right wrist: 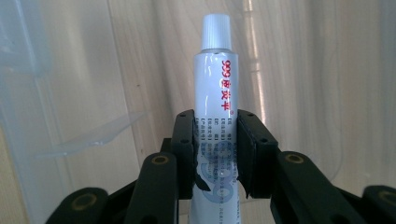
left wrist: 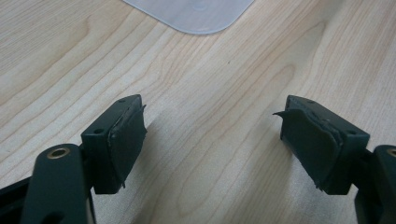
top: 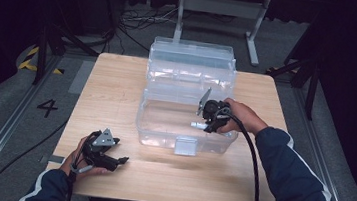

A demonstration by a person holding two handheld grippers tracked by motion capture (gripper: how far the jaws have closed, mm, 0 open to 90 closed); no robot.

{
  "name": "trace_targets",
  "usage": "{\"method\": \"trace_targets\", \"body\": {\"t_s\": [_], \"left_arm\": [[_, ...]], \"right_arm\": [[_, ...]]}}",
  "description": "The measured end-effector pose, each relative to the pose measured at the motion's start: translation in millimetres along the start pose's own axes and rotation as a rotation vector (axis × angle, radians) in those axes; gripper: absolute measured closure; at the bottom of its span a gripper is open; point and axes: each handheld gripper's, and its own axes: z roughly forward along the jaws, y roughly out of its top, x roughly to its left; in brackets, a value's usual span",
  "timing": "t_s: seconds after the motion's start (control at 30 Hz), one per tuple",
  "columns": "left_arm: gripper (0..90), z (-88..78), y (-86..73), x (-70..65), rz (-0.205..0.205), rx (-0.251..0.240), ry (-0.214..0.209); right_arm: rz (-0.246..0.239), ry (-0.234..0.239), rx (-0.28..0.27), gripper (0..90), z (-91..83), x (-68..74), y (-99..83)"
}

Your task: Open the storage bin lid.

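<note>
Black fingers (right wrist: 184, 140) of the right gripper (right wrist: 215, 154) pinch a white tube (right wrist: 216, 102) at mid-frame, its cap pointing up, inside the clear plastic box (top: 187, 89) at the centre of the wooden table (top: 118, 84). Lower left, the left gripper (left wrist: 212, 135) rests with fingers spread, nothing between them.

tube (right wrist: 215, 116) base hidden, small print illegible

Light wooden table (top: 117, 89); clear plastic box (top: 188, 81) (lid open) sits mid-table.
</note>
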Motion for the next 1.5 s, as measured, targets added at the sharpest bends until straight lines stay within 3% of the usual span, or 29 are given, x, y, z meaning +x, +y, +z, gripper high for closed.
{"method": "trace_targets", "body": {"t_s": [0.67, 0.93, 1.23, 1.5], "left_arm": [[22.4, 0.0, 0.0, 0.0, 0.000, 0.000, 0.000], [22.4, 0.0, 0.0, 0.0, 0.000, 0.000, 0.000], [22.4, 0.0, 0.0, 0.0, 0.000, 0.000, 0.000], [22.4, 0.3, 0.1, -0.6, -0.005, -0.002, 0.003]], "right_arm": [[-0.005, 0.022, 0.018, 70.3, 9.4, 2.4, 0.2], [0.004, 0.009, 0.010, 69.2, 5.8, 2.1, -0.2], [0.018, -0.012, -0.053, 66.8, -6.2, 3.2, -6.2], [0.044, -0.039, -0.174, 63.4, -24.8, 10.8, -15.4]]}}
